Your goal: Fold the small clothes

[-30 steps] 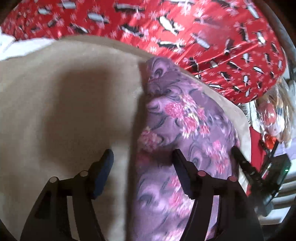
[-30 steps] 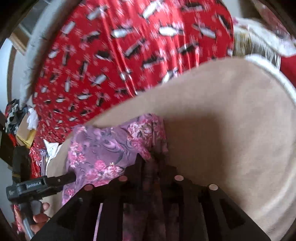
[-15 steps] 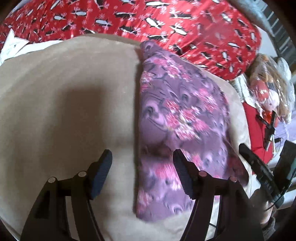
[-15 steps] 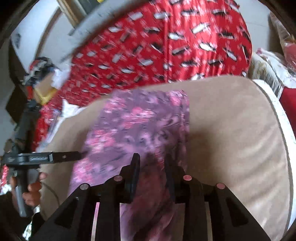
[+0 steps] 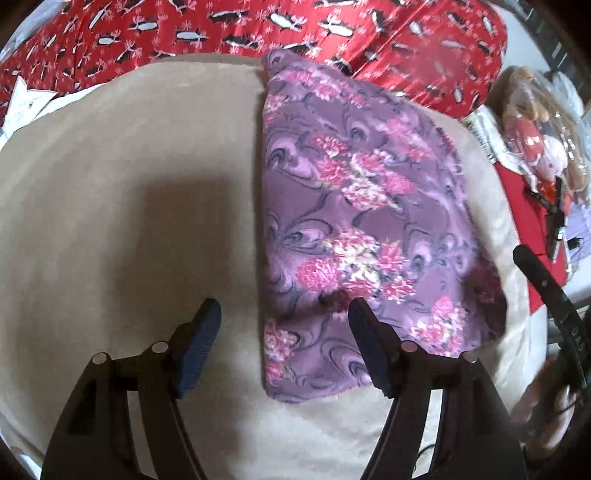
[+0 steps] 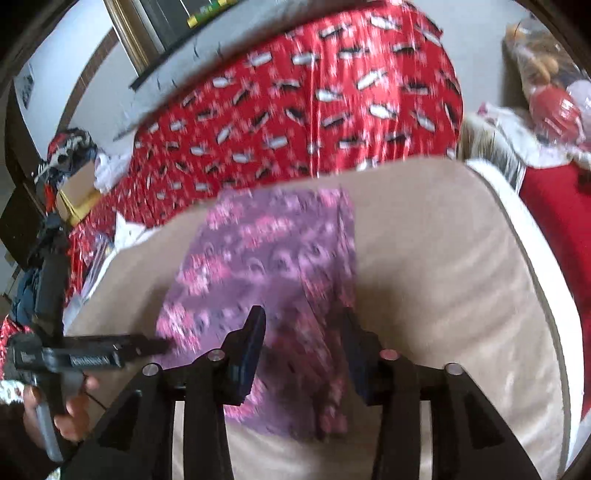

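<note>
- Left wrist view is showing the left gripper [image 5: 284, 339] hanging over the beige cushion [image 5: 129, 221] with its jaws spread wide and nothing between them; the left finger is sitting over bare cushion, the right finger over the near edge of the purple floral garment [image 5: 362, 229].
- Right of that finger, the garment is lying flat as a long, narrow shape running away from the camera, its far end reaching the red patterned cloth [image 5: 258, 26] behind the cushion.
- Its left edge is looking straight and clean, like a fold line; near the front, one layer is overlapping another, so I judge that at least one fold is already made.
- At the far right edge of this view the right gripper's [image 5: 543, 284] dark finger is showing beside the garment, apart from it.
- Right wrist view is blurred; at its left the left gripper [image 6: 147, 347] is pointing in at the garment's [image 6: 266, 266] near left edge.
- Further right, the right gripper [image 6: 303, 332] is standing partly open above the garment's near end, gripping nothing that I can see.
- What is remaining, in my judgement, is folding the long strip across its length into a compact packet; both tools are free to take the near end.
- The fabric is looking soft and fleecy, purple with pink flowers, lying limp with slight wrinkles.
</note>
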`<state>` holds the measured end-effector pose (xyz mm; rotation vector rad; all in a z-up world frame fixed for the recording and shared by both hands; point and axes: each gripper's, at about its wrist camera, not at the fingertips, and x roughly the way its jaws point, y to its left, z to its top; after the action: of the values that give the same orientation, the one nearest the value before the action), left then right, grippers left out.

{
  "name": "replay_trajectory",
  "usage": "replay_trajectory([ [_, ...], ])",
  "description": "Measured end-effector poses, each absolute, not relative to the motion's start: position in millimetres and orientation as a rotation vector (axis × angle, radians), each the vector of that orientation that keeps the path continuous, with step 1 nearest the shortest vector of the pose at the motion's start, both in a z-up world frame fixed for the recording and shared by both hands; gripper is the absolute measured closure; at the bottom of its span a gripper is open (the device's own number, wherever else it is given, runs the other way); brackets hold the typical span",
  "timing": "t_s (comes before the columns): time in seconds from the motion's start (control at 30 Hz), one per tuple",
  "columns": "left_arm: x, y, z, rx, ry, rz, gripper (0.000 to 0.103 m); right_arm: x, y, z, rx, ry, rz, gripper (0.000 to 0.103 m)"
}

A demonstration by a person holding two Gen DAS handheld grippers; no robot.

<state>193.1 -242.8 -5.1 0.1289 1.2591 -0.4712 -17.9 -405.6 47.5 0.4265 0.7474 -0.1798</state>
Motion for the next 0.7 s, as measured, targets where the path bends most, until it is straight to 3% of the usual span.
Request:
replay_trajectory([
  [0.03,194.7,-244.7,-8.9,0.131,1.270,-0.463,0.031,-14.3,-403.3,44.3,0.421,0.747,-0.175,0.095],
  [0.07,195.8,-246.0,-13.0,0.131,1.286,-0.454,0.031,-9.3,-401.3,40.4,0.413,0.764,-0.172,0.100],
  [0.2,201.4,-245.1,-23.3,0.096,1.312,-0.447,0.031,5.3,-396.9,-1.4,0.373,0.907,-0.194,0.103],
  [0.3,201.5,-246.5,-22.7,0.112,1.302,-0.452,0.031,5.3,-403.3,3.4,0.420,0.893,-0.196,0.103],
  [0.37,201.9,-247.0,-23.5,0.112,1.298,-0.453,0.031,3.7,-402.8,14.7,0.425,0.851,-0.185,0.095],
  [0.47,200.5,-248.9,-24.9,0.116,1.292,-0.454,0.031,-1.7,-399.1,25.4,0.417,0.781,-0.159,0.094],
  [0.57,200.1,-247.1,-24.7,0.122,1.295,-0.463,0.030,6.3,-395.4,-1.5,0.377,0.915,-0.159,0.096],
  [0.7,213.3,-241.9,-10.5,0.042,1.289,-0.530,0.030,9.4,-405.2,14.3,0.417,0.877,-0.140,0.095],
])
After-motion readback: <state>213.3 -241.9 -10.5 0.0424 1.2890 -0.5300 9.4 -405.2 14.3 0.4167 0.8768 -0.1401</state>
